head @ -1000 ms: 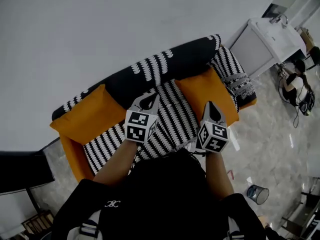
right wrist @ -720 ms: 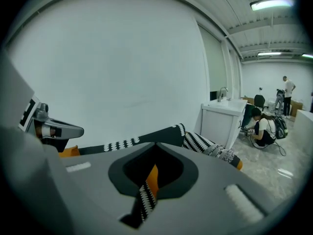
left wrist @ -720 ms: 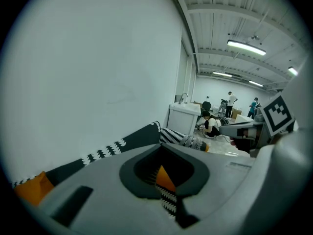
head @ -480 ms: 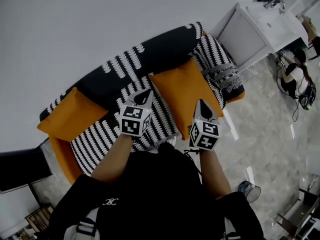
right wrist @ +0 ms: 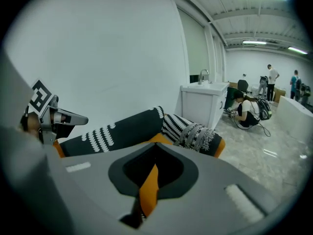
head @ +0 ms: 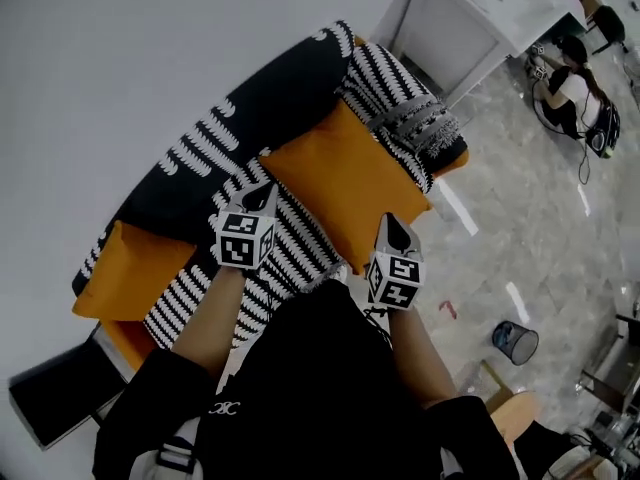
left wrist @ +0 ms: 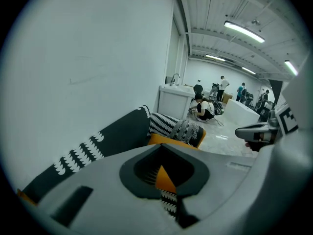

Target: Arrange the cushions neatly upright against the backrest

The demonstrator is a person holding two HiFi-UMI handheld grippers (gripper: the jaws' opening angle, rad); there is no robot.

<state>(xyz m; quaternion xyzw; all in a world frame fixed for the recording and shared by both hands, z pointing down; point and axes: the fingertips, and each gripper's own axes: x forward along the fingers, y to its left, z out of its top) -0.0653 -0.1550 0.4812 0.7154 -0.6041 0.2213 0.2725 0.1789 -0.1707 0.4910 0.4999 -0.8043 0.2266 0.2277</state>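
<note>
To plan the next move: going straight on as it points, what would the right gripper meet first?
Probably the large orange square fabric cushion lying just ahead of the right gripper; depth is unclear.

The person's torso (head: 320, 388) and forearms (head: 210, 318) hide the sofa's (head: 270, 98) front edge and part of the striped throw (head: 290, 243). People (left wrist: 222, 84) across the hall are too small to tell apart.

Left hand-held gripper (head: 260, 196) and right hand-held gripper (head: 393, 226) angle downward, jaws closed, seemingly empty.
</note>
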